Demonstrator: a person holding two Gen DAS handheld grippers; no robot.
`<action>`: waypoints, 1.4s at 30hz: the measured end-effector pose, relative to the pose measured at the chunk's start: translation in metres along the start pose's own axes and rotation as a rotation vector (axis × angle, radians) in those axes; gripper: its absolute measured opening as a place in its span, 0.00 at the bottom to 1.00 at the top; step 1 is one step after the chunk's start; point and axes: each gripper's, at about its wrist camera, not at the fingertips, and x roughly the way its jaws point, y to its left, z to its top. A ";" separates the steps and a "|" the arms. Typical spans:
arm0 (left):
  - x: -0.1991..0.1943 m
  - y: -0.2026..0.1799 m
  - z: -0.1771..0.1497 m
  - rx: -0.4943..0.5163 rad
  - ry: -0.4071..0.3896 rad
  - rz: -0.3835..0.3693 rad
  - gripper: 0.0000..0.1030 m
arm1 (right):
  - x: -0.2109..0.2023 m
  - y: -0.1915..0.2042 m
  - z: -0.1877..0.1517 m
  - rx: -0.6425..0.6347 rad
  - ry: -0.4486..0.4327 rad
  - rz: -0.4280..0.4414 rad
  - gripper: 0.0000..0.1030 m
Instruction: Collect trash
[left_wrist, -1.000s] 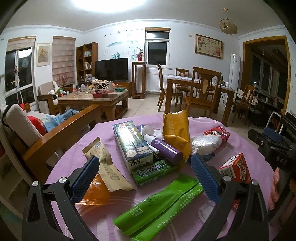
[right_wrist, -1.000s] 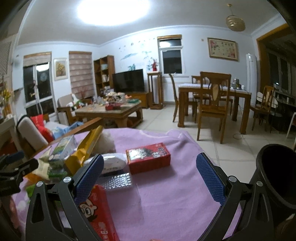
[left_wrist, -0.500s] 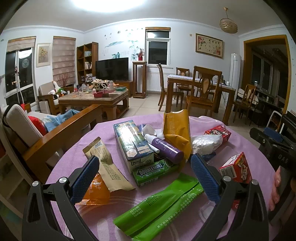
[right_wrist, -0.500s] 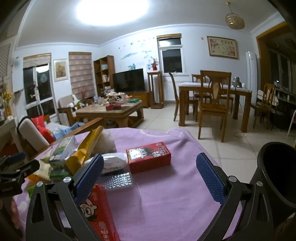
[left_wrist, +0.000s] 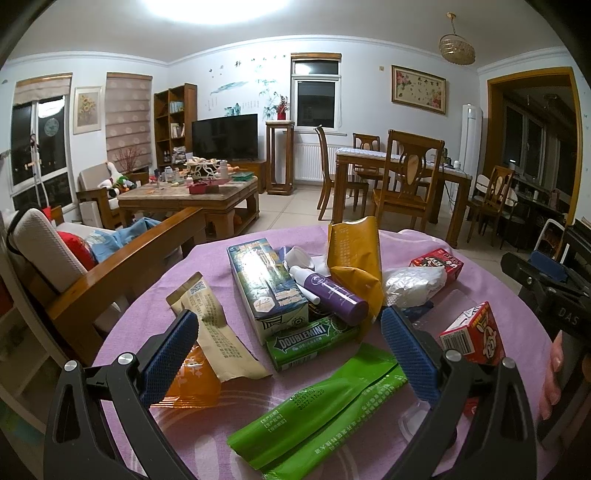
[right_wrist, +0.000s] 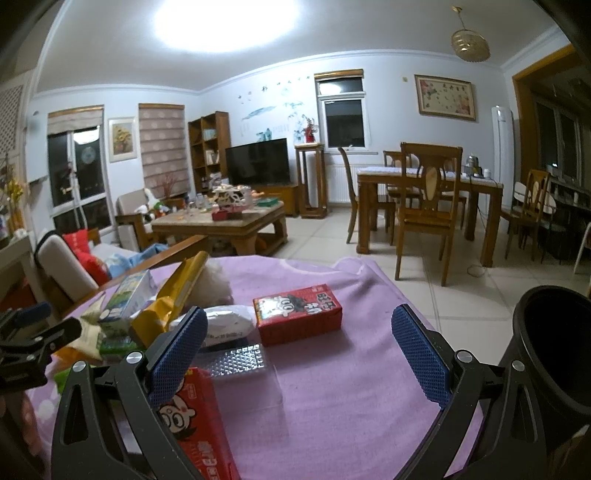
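2 grippers spread wide and empty, left gripper (left_wrist: 286, 341) over gum pack (left_wrist: 312, 342), right gripper (right_wrist: 297, 349) above purple cloth (right_wrist: 332, 406), black bin (right_wrist: 554, 347) at right.

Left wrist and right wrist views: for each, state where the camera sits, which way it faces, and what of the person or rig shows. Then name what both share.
Left wrist: rides the left gripper, faces the litter on the purple cloth; fingertips show at right.
Right wrist: rides the right gripper, faces the red box and black bin.
Shared: red box, red carton, yellow pouch.
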 end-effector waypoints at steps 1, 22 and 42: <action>0.000 -0.001 0.000 0.000 0.000 0.000 0.95 | 0.000 0.000 0.000 0.000 -0.001 -0.001 0.95; -0.005 0.006 0.000 -0.026 -0.021 -0.002 0.95 | 0.004 -0.003 0.003 0.032 0.027 0.023 0.95; 0.098 0.087 0.057 -0.239 0.327 -0.277 0.78 | 0.151 0.070 0.101 0.155 0.604 0.406 0.88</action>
